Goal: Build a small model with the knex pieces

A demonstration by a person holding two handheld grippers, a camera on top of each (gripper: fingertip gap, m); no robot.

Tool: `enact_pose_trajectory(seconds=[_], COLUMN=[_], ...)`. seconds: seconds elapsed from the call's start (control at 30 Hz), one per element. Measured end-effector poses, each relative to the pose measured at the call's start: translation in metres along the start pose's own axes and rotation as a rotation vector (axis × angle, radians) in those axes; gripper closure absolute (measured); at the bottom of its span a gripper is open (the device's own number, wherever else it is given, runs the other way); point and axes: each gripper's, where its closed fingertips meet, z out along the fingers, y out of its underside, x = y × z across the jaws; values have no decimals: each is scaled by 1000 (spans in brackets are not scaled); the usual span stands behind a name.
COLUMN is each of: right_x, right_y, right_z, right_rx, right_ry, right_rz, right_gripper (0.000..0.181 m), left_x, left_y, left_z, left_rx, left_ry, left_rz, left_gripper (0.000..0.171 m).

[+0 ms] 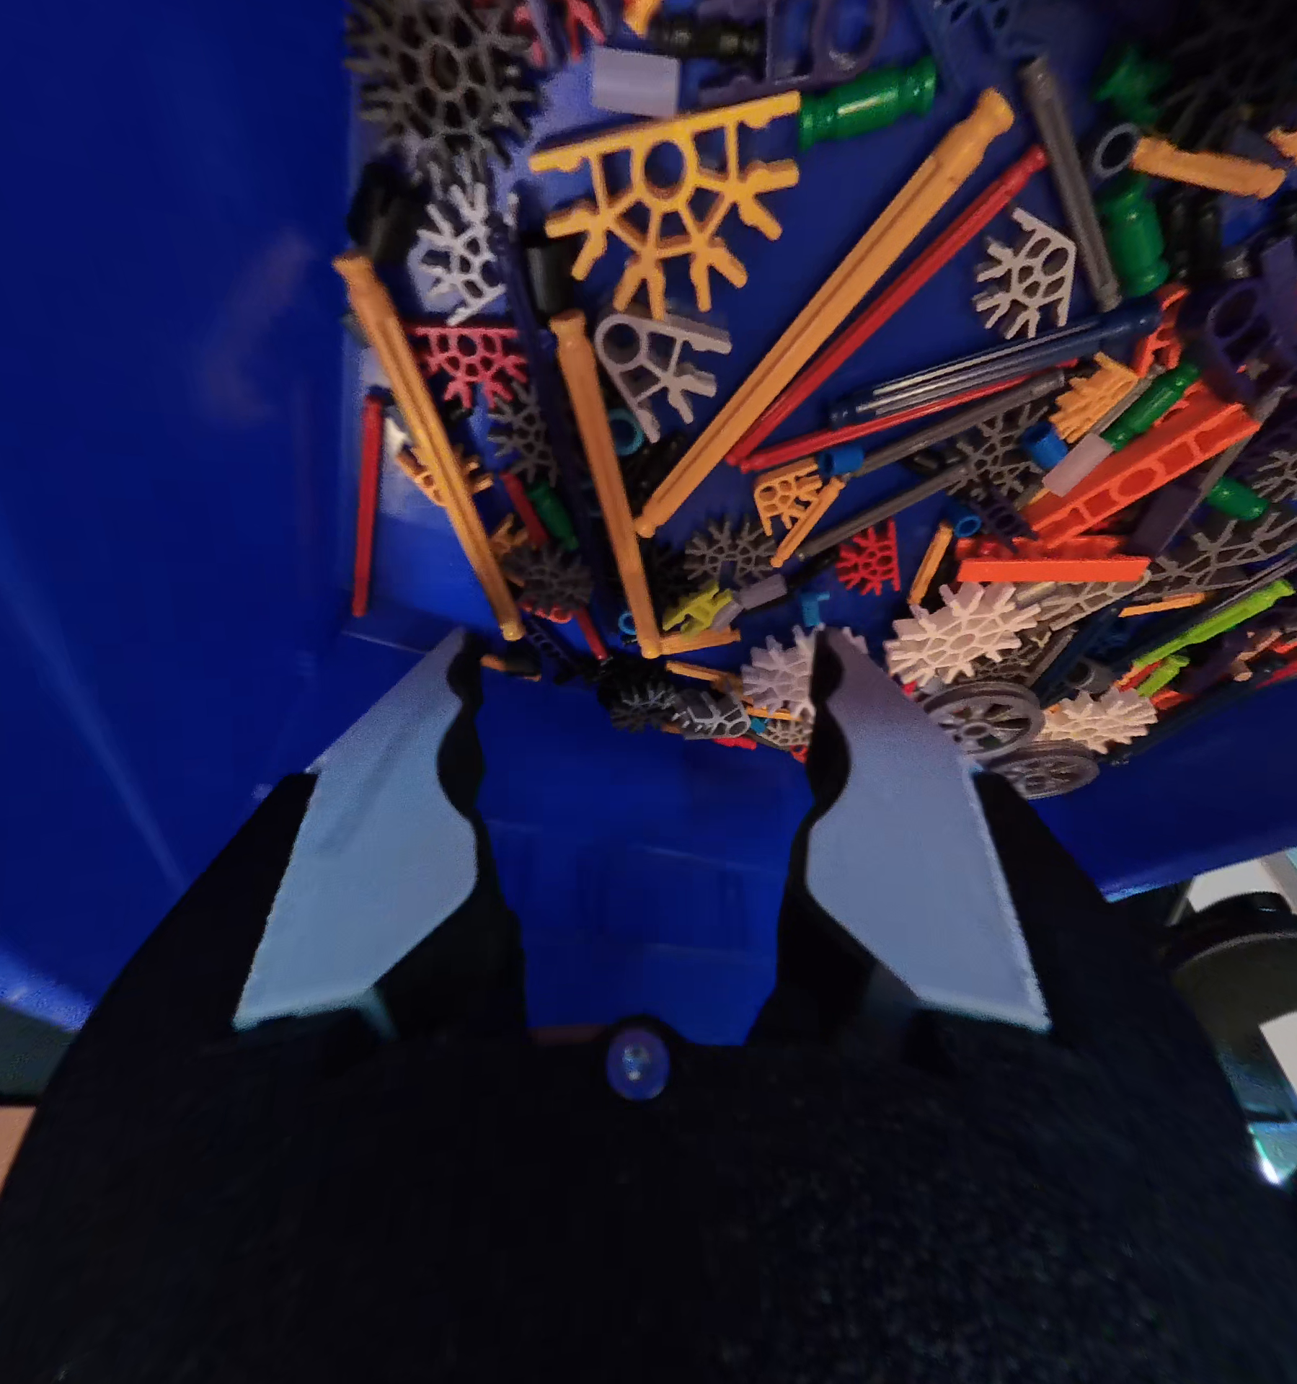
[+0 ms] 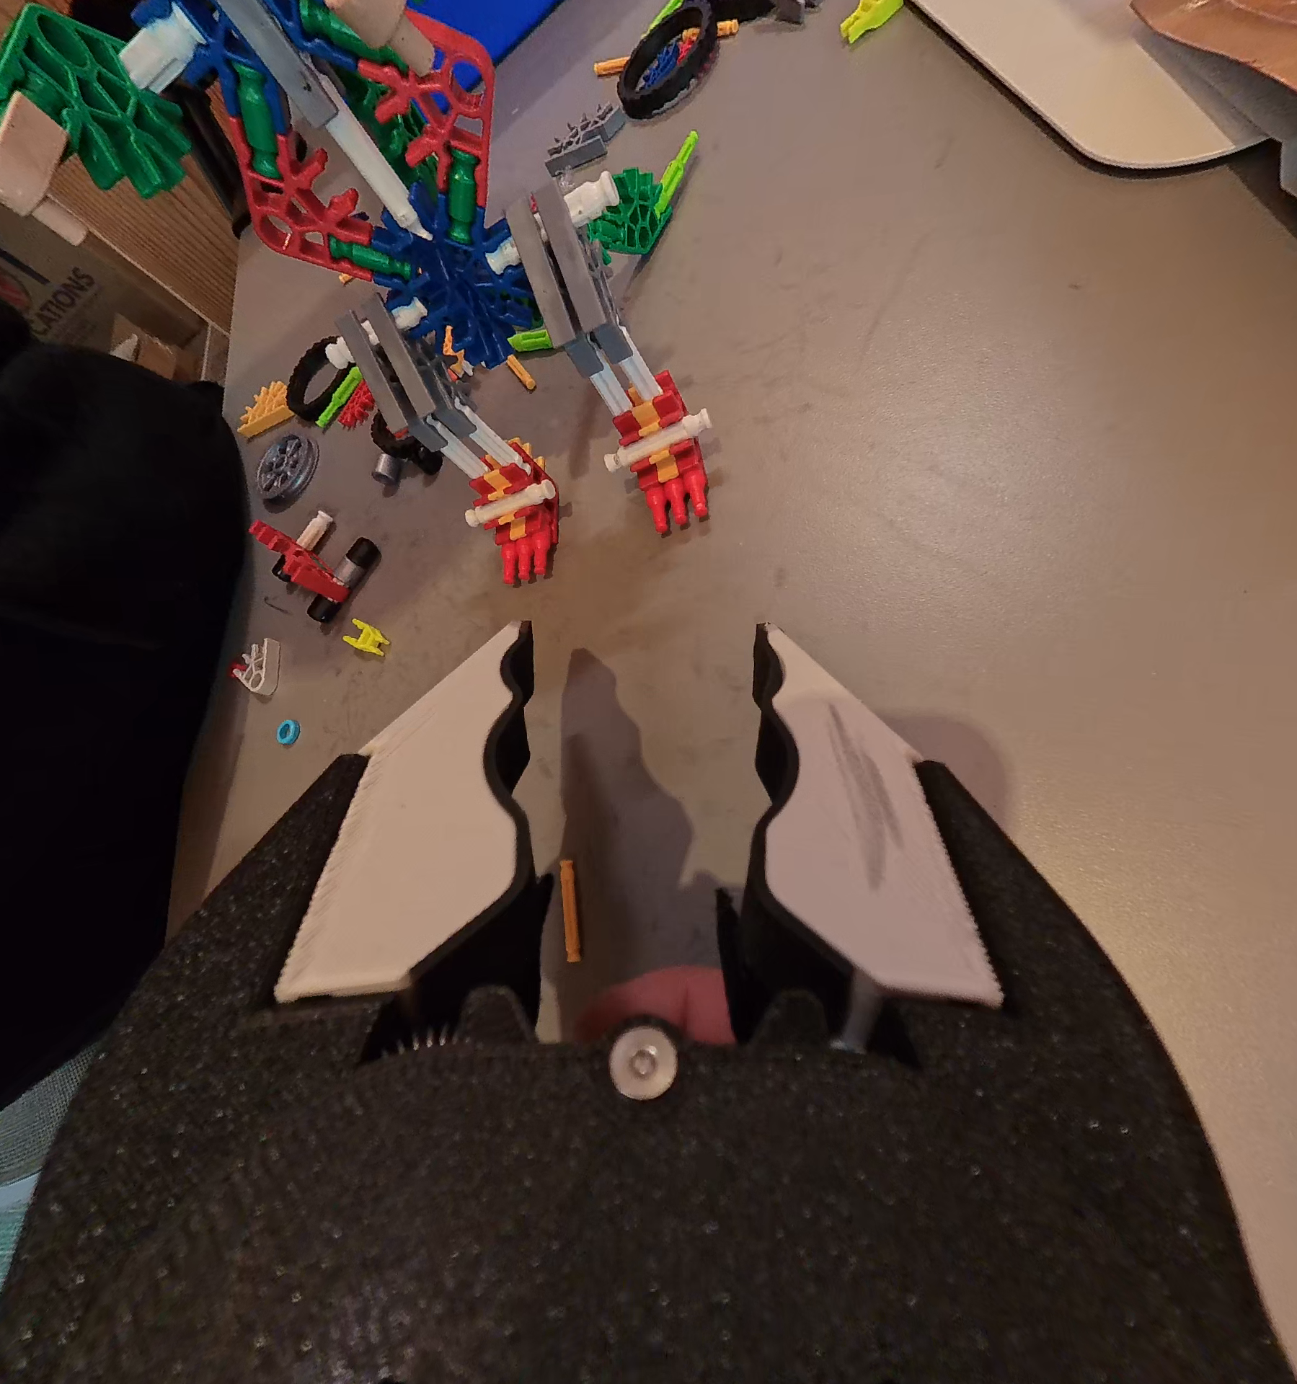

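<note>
My left gripper (image 1: 639, 636) is open and empty, reaching into a blue plastic bin (image 1: 143, 449). The bin holds a heap of construction-toy pieces: long yellow rods (image 1: 825, 314), red rods (image 1: 885, 299), a yellow fan connector (image 1: 667, 195), white snowflake connectors (image 1: 960, 633) and grey wheels (image 1: 982, 719). Its tips hover just above the pieces at the near wall. My right gripper (image 2: 644, 625) is open and empty above a grey table (image 2: 967, 487). Ahead of it stands a built toy figure (image 2: 450, 262) with two red feet (image 2: 660, 457). A short yellow rod (image 2: 569, 910) lies between the fingers.
Loose pieces lie left of the figure: a grey wheel (image 2: 287, 464), a red connector with a black cylinder (image 2: 315, 565), a lime clip (image 2: 366, 638), a blue ring (image 2: 288, 732). A black tyre (image 2: 667, 56) lies farther back. A cardboard box (image 2: 68, 247) is at left. One gripper's finger ends stand about 50 centimeters off the other's.
</note>
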Motion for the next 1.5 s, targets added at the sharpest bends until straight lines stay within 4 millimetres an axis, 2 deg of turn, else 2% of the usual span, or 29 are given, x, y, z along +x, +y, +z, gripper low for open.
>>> enact_pose_trajectory(seconds=[0.2,0.3,0.4,0.6,0.8,1.1,1.23,1.33,1.5], right_x=[0,0,0,0,0,0,0,0,-1], right_y=[0,0,0,0,0,1,1,1,1], right_z=[0,0,0,0,0,-1,-1,-1,-1], right_rx=[0,1,1,1,2,-2,-2,-2,-2], right_ry=[0,1,1,0,1,-2,-2,-2,-1], right_rz=[-1,-1,-1,0,-3,3,3,3,2], right_gripper=[123,123,123,123,123,123,123,123,123], left_x=[-25,-39,-39,-36,-35,-30,-26,-23,1], left_y=[10,13,10,22,23,16,15,10,-7], left_z=[-6,-2,4,14,15,9,-1,-17,-48], left_rx=[-50,-104,-103,-190,-205,-100,-44,23,184], left_ry=[-104,-181,-174,-144,-141,-198,-246,-311,-380], left_rz=[-4,34,62,77,91,110,128,158,238], left_gripper=[130,147,154,158,161,162,162,162,164])
